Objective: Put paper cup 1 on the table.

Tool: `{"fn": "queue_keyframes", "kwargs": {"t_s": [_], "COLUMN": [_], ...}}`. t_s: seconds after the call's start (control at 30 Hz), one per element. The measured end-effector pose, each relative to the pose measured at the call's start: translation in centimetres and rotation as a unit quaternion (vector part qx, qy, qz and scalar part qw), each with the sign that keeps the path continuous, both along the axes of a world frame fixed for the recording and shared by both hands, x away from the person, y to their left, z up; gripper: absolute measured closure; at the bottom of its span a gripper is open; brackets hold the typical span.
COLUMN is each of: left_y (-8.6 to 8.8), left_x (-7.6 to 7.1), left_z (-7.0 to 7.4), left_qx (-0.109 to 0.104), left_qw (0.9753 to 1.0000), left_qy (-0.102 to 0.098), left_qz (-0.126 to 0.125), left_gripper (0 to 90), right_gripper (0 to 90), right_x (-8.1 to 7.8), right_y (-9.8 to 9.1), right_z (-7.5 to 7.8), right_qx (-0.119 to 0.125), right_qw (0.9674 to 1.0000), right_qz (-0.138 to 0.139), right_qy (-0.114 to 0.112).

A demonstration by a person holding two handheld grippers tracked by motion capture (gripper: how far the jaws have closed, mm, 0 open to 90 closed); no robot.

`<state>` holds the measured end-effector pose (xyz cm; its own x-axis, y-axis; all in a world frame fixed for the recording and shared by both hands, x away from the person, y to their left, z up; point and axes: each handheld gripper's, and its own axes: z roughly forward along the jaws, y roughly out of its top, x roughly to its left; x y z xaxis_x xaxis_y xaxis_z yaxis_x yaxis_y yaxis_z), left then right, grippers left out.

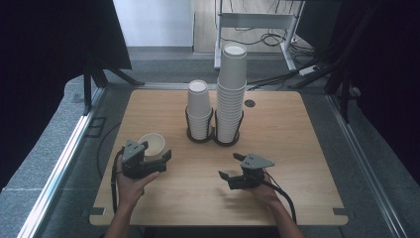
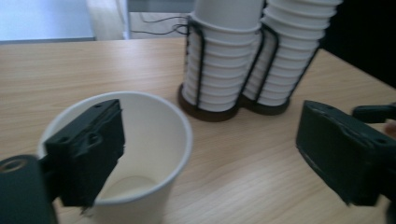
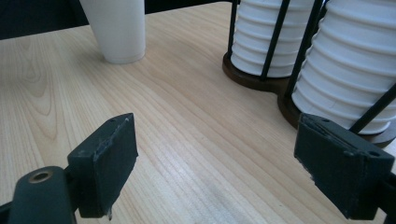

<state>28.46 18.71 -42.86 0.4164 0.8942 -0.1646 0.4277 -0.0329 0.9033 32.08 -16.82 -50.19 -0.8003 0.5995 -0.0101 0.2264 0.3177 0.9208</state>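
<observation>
**Left gripper at loose cup, jaws straddling the rim**

Table (image 1: 297,163): light wood, seen from the high view with the person's forearms coming in from the near edge.

Holder (image 1: 213,136): black wire double rack standing at mid-table, towards the far side. Two stacks of nested white cups in it, the tall stack (image 1: 231,94) on the right and the short stack (image 1: 199,110) on the left, touching or nearly so.

Cup (image 1: 152,145): single white paper cup, standing upright on the table, mouth up, so its long axis is vertical. It sits left of the holder and nearer the person, apart from the rack.

Left gripper (image 1: 153,154): directly at the cup. In the left gripper view one jaw stands inside the cup (image 2: 140,154), over the near wall, and the other is well out to the side, clear of the far wall. Jaws spread wide, pads not pressing on the wall; nothing held.

Right gripper (image 1: 231,166): jaws wide apart over bare wood, empty, in front of the holder. Its own view has the cup (image 3: 119,28) far off to the left.

Judgement: the left hand is much the nearer. A rim pinch looks set up: the cup lies between the jaws, off-centre, so the outer jaw must close across to the wall.
</observation>
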Motion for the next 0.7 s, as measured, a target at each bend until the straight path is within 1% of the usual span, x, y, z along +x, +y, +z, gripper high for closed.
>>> {"fn": "queue_keyframes", "kwargs": {"t_s": [0.03, 0.13, 0.27, 0.3, 0.5, 0.63, 0.7], "left_y": [-0.2, -1.0, -1.9, -2.1, -3.1, -3.6, -3.9], "left_x": [0.0, 0.2, 0.5, 0.6, 1.3, 1.9, 2.2], "left_z": [0.0, -0.2, -0.4, -0.4, -1.0, -1.3, -1.6], "left_qx": [0.001, -0.002, -0.012, -0.012, -0.008, -0.015, -0.020], "left_qw": [1.0000, 0.9996, 0.9977, 0.9973, 0.9961, 0.9952, 0.9943], "left_qy": [0.000, -0.002, 0.003, 0.004, 0.012, 0.018, 0.024], "left_qz": [-0.003, -0.030, -0.067, -0.072, -0.087, -0.095, -0.102], "left_gripper": [13.6, 14.4, 14.5, 14.5, 14.7, 14.9, 15.0], "right_gripper": [13.3, 13.4, 13.6, 13.6, 13.7, 14.2, 14.5], "right_x": [0.0, 0.1, 0.2, 0.2, 0.3, 0.4, 0.5], "right_y": [-0.1, -0.3, -0.5, -0.6, -0.8, -1.1, -1.2], "right_z": [0.1, 0.2, 0.3, 0.3, 0.4, 0.6, 0.6], "right_qx": [0.000, 0.003, 0.006, 0.008, 0.009, 0.016, 0.021], "right_qw": [1.0000, 1.0000, 1.0000, 0.9999, 0.9999, 0.9998, 0.9997], "right_qz": [0.000, -0.004, -0.005, -0.006, -0.009, -0.013, -0.014], "right_qy": [-0.002, -0.002, -0.004, -0.003, -0.004, -0.004, -0.004]}}
